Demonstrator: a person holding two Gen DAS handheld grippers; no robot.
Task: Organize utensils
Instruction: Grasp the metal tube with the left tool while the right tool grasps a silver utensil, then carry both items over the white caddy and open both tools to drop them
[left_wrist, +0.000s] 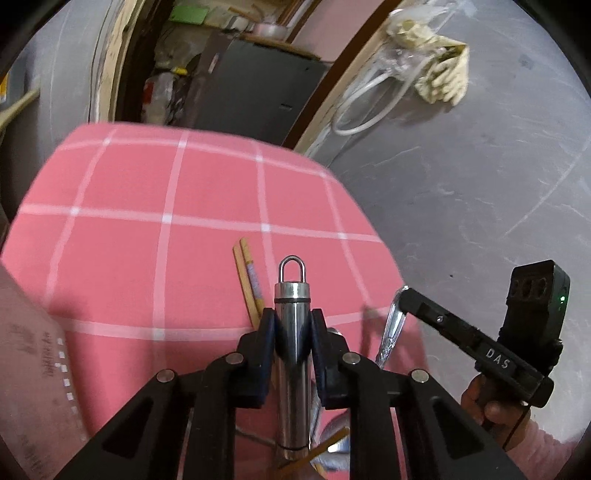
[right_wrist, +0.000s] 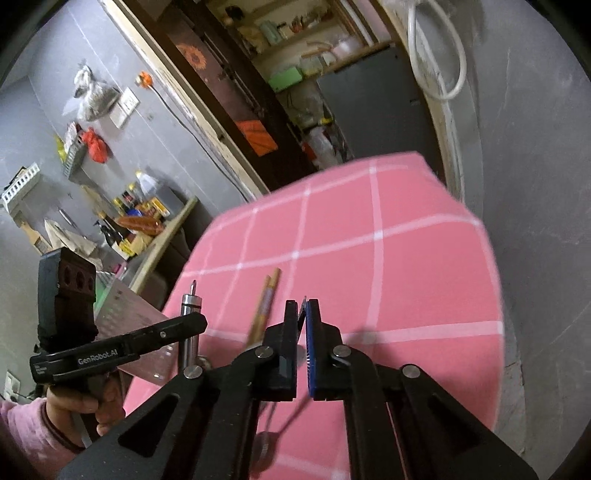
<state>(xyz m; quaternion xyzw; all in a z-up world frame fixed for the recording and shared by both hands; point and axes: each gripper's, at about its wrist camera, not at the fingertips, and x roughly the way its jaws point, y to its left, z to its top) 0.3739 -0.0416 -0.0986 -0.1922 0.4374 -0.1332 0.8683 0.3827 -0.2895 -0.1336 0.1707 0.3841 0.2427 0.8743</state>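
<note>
The left tool (left_wrist: 293, 332) clamps a steel cylinder with a loop cap (left_wrist: 293, 306) around its upper body, holding it clear above the near part of the pink checked tabletop (left_wrist: 147, 240), probably to carry it to a sorting spot. Just beyond it, a pair of chopsticks (left_wrist: 248, 280) lies on the cloth near the middle, pointing away toward the far edge and not yet collected. Farther right, the right tool (right_wrist: 302, 325) is pinched shut on a thin, shiny utensil handle (left_wrist: 391, 332); its lower end hangs out of view, so what kind of utensil it is cannot be told.
</note>
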